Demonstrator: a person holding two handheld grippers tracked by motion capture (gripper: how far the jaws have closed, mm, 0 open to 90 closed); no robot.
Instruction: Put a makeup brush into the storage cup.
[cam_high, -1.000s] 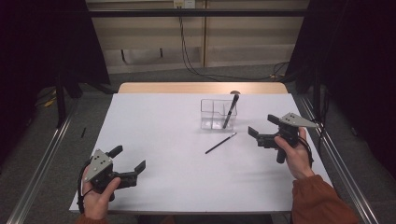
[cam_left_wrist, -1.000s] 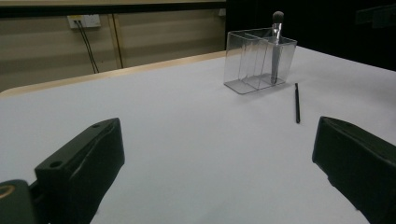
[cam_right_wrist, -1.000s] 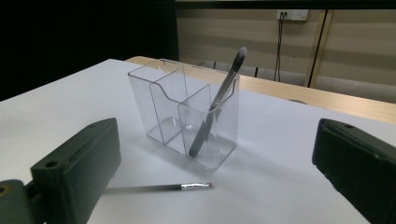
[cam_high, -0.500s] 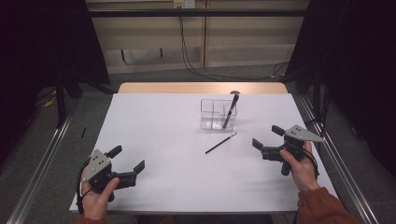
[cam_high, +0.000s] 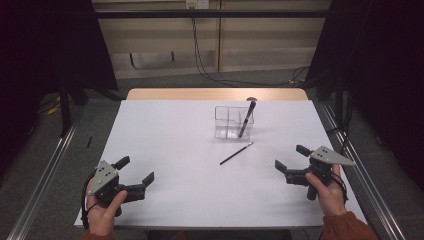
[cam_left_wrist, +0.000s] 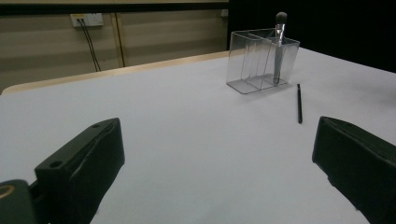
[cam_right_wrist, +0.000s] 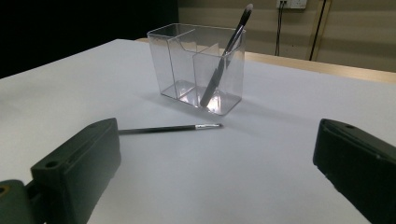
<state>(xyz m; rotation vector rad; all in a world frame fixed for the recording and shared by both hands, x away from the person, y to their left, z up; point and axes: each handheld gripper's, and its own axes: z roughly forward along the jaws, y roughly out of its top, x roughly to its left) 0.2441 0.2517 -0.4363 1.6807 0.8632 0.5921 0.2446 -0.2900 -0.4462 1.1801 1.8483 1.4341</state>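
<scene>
Right tongs (cam_high: 289, 161) gape wide, holding nothing, low over the tabletop (cam_high: 170, 140); left tongs (cam_high: 135, 169) likewise spread and empty, well apart. We read the thin brush (cam_high: 236, 153) as the target: flat, just forward-left of our right tongs, axis diagonal, tip toward the clear organizer (cam_high: 227, 121). Right hand nearer.

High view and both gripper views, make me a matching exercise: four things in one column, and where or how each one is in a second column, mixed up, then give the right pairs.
Things:
1. large brush
2. thin brush
3. clear organiser
4. left gripper

Places or states:
A. lying flat on the white table, in front of the organiser
B. open, holding nothing, near the table's front left corner
C. leaning in one compartment, bristles up
D. standing on the table toward its far edge

Pairs: 1-C, 2-A, 3-D, 4-B
</scene>
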